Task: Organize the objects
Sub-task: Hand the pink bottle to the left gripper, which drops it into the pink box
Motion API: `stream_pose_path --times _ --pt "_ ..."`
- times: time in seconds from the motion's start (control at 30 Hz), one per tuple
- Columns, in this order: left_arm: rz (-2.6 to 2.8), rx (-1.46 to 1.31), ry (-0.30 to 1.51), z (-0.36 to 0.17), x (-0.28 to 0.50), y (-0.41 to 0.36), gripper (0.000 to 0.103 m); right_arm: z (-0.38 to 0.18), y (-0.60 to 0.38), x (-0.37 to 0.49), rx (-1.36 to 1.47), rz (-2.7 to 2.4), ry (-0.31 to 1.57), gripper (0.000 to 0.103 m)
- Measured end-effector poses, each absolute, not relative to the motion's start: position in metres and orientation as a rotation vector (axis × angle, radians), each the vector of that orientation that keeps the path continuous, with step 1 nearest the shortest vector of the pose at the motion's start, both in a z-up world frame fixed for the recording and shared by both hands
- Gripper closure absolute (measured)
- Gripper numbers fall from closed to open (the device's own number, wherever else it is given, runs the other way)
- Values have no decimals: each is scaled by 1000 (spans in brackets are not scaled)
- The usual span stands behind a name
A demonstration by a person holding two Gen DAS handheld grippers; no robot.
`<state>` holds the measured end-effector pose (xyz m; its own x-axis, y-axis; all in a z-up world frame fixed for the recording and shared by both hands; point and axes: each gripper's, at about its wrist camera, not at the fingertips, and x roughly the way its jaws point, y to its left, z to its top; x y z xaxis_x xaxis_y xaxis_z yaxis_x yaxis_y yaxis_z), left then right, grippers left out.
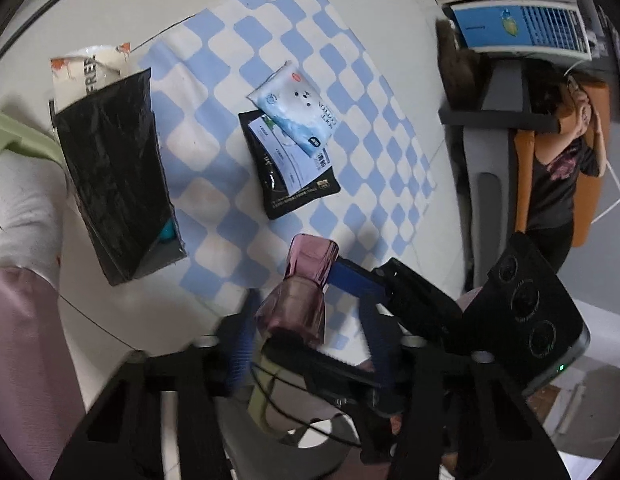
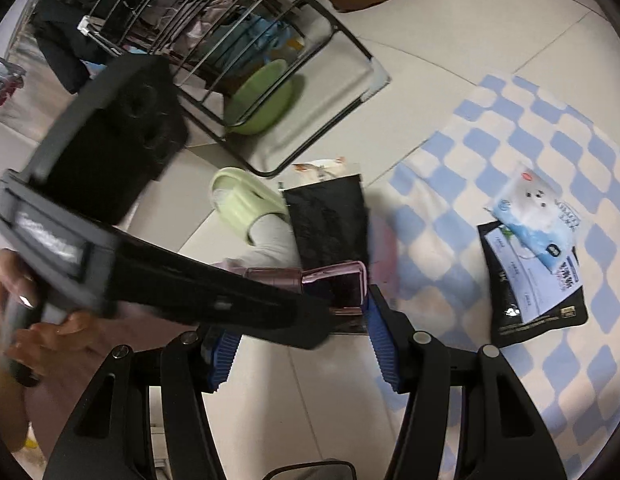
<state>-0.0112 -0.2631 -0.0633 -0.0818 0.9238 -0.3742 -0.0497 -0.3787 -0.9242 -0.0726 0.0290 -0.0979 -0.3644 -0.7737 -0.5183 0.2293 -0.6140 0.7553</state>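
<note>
my left tongs [image 1: 306, 344] and my right tongs [image 2: 306, 344] both clamp the pink bottle [image 1: 300, 292], held between them above the checked cloth [image 1: 270, 60], near the black box [image 1: 118, 176].

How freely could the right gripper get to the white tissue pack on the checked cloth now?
Probably not right away. The tissue pack lies uncovered on the black pouch, but a pink container sits between the right gripper's fingers, and the left gripper crosses in front.
</note>
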Motion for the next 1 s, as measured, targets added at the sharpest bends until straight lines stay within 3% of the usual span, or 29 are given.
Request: stream_pose_path --times 0.03,0.07,0.2,0.37,0.53,0.7,0.73,0.77,0.83,1.0 --pt "1593 -1402 -1013 -66 -12 -267 76 -95 28 -71 1207 -2033 -770 44" --pt "1597 -1406 -1030 -68 -11 -268 78 -94 26 -70 1215 -2040 -756 44" --pt "1646 -1423 -1048 -69 -7 -278 78 -101 18 -75 1221 -2023 -800 44" --pt "1760 -1508 -1087 -77 -4 -298 78 -114 12 -74 1333 -2048 -790 33" --pt "1854 -1668 -1051 -88 -6 -298 78 -163 23 -85 1706 -2130 -714 30" --pt "1841 -1755 -1066 -95 -15 -288 78 -224 61 -78 2117 -2131 -753 27" --pt "1834 -1756 -1085 -96 -16 -288 74 -229 66 -77 2164 -2145 -728 19" --pt "1829 -1763 -1112 -97 -20 -288 60 -235 71 -75 2213 -2151 -703 11" --pt "1845 -1769 -1130 -101 -22 -294 40 -244 81 -73 2266 -2153 -726 10" --pt "1909 -1762 -1114 -100 -19 -296 36 -257 103 -65 2341 -2115 -855 9"
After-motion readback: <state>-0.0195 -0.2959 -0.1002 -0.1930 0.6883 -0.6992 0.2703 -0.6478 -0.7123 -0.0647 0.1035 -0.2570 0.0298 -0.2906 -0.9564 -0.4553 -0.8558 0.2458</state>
